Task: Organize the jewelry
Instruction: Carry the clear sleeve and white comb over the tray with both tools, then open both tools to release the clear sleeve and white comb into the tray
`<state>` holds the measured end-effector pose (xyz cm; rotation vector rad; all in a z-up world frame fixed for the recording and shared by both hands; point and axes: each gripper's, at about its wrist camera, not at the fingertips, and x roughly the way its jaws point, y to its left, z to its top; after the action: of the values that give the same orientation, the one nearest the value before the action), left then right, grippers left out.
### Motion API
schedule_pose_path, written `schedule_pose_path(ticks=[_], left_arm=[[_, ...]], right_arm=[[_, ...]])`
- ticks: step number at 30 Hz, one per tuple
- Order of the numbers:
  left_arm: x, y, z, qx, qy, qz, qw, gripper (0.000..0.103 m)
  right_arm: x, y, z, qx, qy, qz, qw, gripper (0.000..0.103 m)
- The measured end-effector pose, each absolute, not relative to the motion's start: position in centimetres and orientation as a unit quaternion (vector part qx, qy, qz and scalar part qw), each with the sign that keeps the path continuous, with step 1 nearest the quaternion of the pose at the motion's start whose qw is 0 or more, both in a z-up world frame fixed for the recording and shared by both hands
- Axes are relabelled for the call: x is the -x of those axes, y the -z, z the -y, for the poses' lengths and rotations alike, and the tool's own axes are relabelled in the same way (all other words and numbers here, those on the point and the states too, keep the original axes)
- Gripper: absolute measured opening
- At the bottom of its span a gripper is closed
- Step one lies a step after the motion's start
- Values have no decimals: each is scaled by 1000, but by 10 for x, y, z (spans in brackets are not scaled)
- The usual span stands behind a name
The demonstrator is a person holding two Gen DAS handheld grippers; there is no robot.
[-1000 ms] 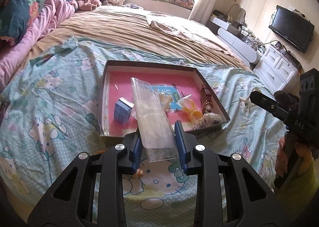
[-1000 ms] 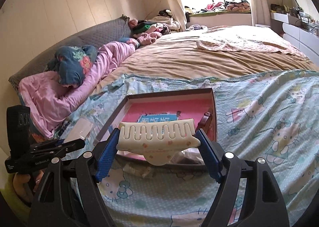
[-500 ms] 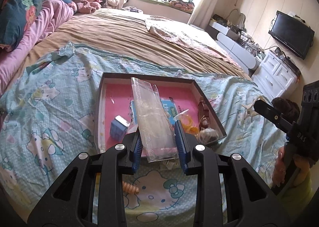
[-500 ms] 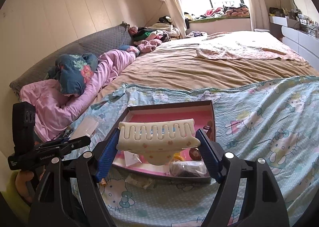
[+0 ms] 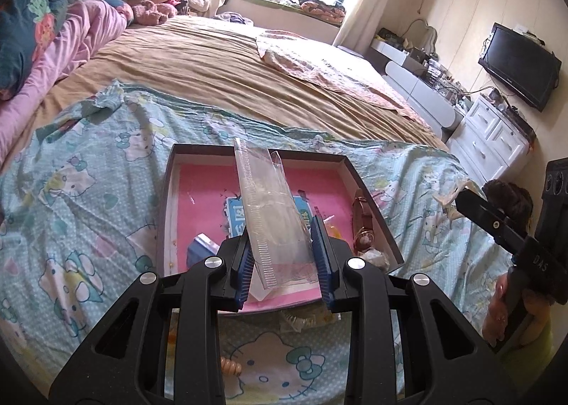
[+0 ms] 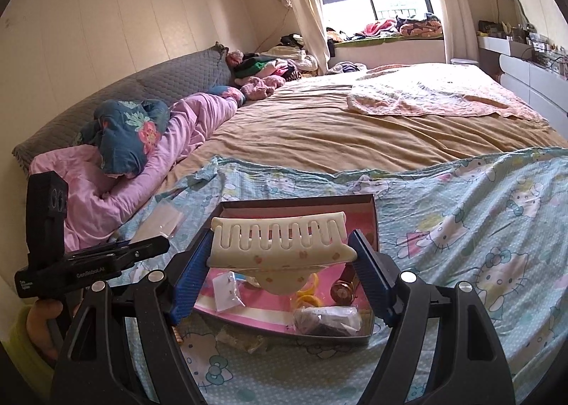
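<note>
A dark tray with a pink floor [image 5: 198, 192] lies on the Hello Kitty sheet; it also shows in the right wrist view [image 6: 372, 223]. In it are a blue box [image 5: 200, 248], a blue card [image 5: 236, 213], yellow rings [image 6: 307, 293], a brown watch [image 5: 365, 223] and a dark bundle [image 6: 326, 323]. My left gripper [image 5: 284, 263] is shut on a clear plastic bag [image 5: 269, 213], held above the tray's near edge. My right gripper [image 6: 280, 273] is shut on a cream hair claw clip [image 6: 280, 245] above the tray.
An orange bead piece [image 5: 230, 366] and a small clear packet [image 5: 301, 319] lie on the sheet in front of the tray. Another clear bag [image 6: 163, 218] lies left of the tray. Pink bedding [image 6: 142, 163] lies at the left; a white dresser [image 5: 493, 142] stands at the right.
Both grippers have risen and pulled back from the tray, keeping hold of the bag and the clip. The tray looks smaller and lower in both views.
</note>
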<state>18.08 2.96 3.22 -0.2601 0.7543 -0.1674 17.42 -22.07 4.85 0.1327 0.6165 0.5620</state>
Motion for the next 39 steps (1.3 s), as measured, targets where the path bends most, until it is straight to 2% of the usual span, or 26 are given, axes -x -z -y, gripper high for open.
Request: schedule_pose_path(ticks=[31, 34, 39], left_arm=[[-211, 33, -24, 91, 77, -435, 893, 23], [-212, 34, -25, 91, 75, -436, 892, 23], [-212, 33, -24, 88, 75, -437, 892, 24]], right_arm=[[-225, 46, 191, -33, -220, -407, 886, 76], [-224, 45, 194, -44, -220, -409, 885, 85], [-219, 38, 203, -54, -217, -401, 888, 87]])
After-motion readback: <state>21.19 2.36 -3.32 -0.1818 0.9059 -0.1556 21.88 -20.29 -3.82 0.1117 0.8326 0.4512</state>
